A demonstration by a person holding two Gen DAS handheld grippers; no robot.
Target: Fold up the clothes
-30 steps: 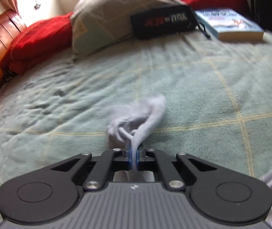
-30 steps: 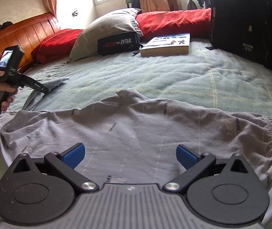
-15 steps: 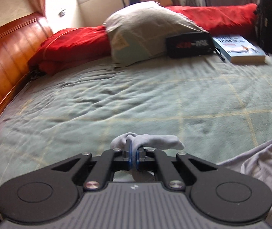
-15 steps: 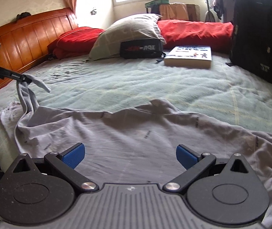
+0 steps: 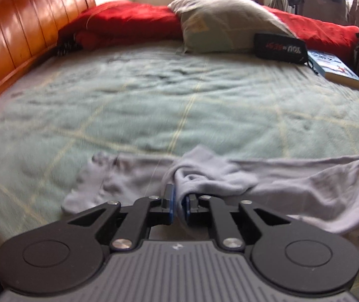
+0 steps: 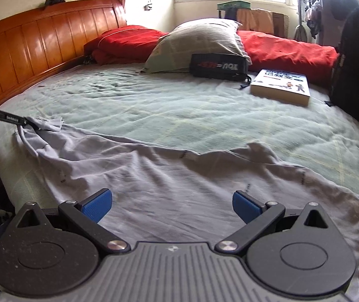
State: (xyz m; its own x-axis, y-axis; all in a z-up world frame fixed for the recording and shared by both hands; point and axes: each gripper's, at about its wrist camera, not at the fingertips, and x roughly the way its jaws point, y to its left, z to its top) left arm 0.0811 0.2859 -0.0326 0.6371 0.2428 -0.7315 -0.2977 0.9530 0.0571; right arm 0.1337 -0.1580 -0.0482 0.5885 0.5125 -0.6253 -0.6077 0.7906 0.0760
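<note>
1. Left tool (image 5: 178, 202): jaws have just been opening. A bunched fold of the grey garment (image 5: 292, 191) sits between the blue pads with a narrow gap showing, so I read the grip as let go, the cloth merely lying in the slot. Earlier frames showed the pads pinched tight on that fold.
2. Why here: the held end was carried out sideways and now lies at the bed's near edge, just ahead of the left tool. My reading is that this spreads the garment flat before any fold.
3. Garment: stretched across the green blanket (image 6: 204, 115), running from the left tool (image 6: 25, 122) at the right-wrist view's far left to directly ahead of the right tool (image 6: 170, 205) and past it to the right.
4. Right tool: jaws wide apart, nothing between the pads, hovering over the middle of the cloth. Likely waiting to take an edge.
5. Pillow (image 6: 199, 42), book (image 6: 281, 86), and black pouch (image 6: 217, 66) lie well beyond both tools, clear of the folding area.
</note>
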